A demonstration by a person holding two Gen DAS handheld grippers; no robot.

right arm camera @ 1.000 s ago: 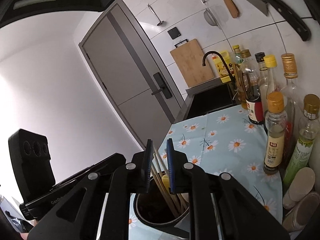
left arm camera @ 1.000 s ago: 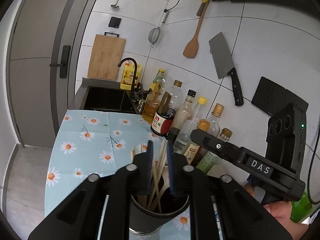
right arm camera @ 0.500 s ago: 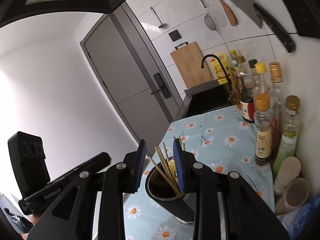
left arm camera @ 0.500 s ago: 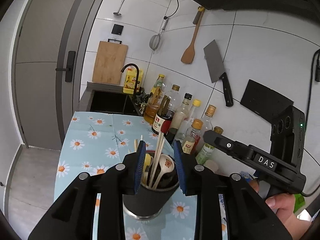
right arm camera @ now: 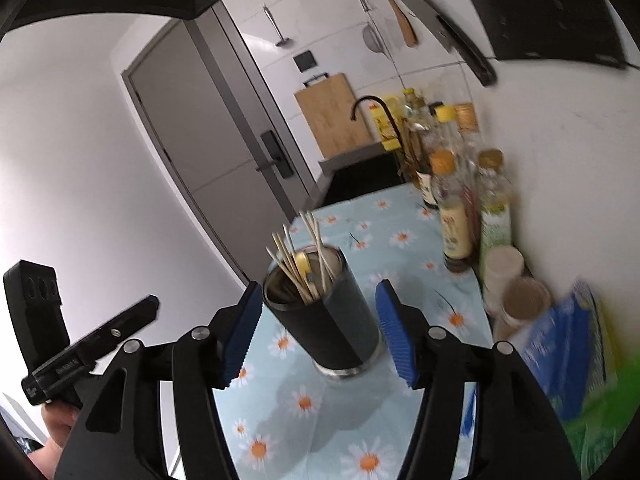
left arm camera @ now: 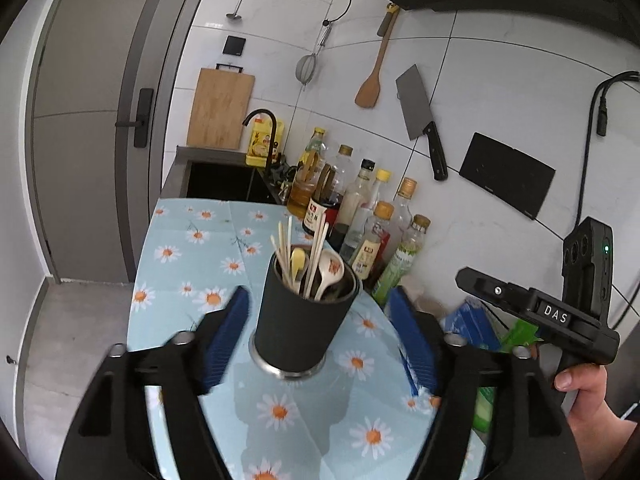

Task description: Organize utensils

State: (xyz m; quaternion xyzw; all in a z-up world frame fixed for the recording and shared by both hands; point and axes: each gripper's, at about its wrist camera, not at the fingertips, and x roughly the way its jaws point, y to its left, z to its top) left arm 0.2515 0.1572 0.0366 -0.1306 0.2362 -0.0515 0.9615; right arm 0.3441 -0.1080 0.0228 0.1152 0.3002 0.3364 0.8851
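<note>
Standing upright on the daisy-print surface, the utensil holder keeps chopsticks and spoons contained; left gripper and right gripper are opening, empty, flanking it.

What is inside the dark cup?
The cup holds wooden chopsticks, a white spoon and a yellow utensil, all upright. Their lower ends and the cup's bottom are hidden by its wall.

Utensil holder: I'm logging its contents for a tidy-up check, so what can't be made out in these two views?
- Utensil holder, left wrist view: its wall hides the lower parts of the chopsticks and white spoon.
- Right wrist view: motion blur smears the bottles and the blue packet; labels unreadable.
- Cleaver, right wrist view: smeared by blur.
</note>
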